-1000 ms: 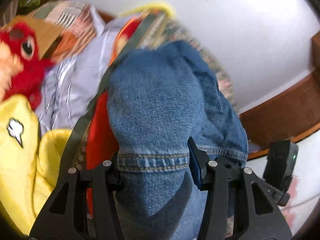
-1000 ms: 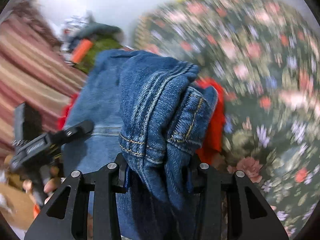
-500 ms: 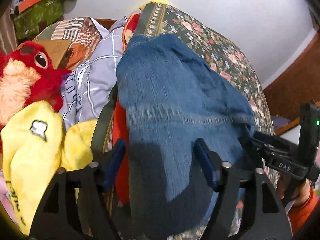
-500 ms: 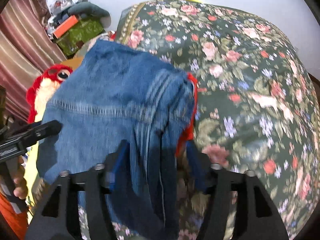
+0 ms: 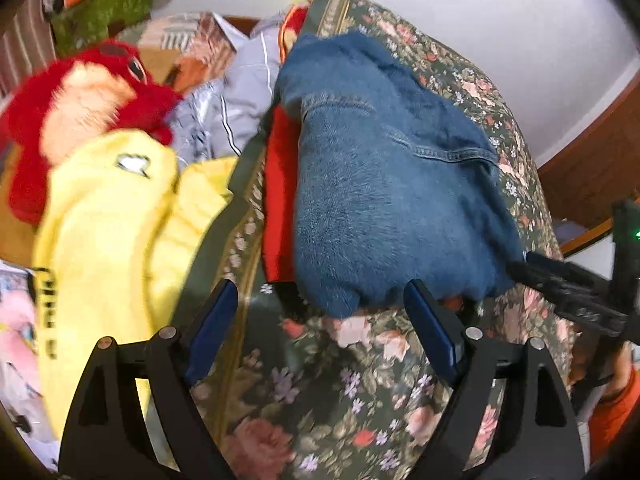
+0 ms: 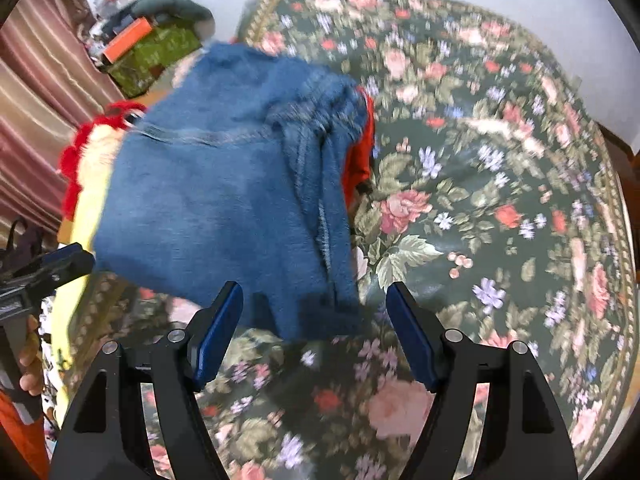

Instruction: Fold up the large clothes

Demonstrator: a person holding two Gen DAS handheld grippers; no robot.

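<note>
Folded blue jeans [image 5: 384,184] lie on the floral bedspread [image 5: 340,400], on top of a red garment [image 5: 278,200]. My left gripper [image 5: 320,300] hovers just short of the jeans' near edge; its jaws are opening and nothing is between the blue pads [image 5: 212,324]. In the right wrist view the same jeans [image 6: 224,200] lie ahead of my right gripper [image 6: 314,300], whose jaws are also opening, empty, with the pads [image 6: 408,332] clear of the denim. Each gripper shows at the edge of the other's view: the right gripper [image 5: 568,292], the left gripper [image 6: 44,268].
A yellow garment [image 5: 108,232], a red plush toy [image 5: 80,96] and a grey striped cloth [image 5: 232,108] crowd the left of the bed. A green box with an orange item [image 6: 148,52] sits at the back. A wide stretch of floral bedspread [image 6: 500,200] lies right of the jeans.
Both grippers let go of the jeans and opened. The jeans dropped flat onto the bed, and both grippers pulled back from them.
</note>
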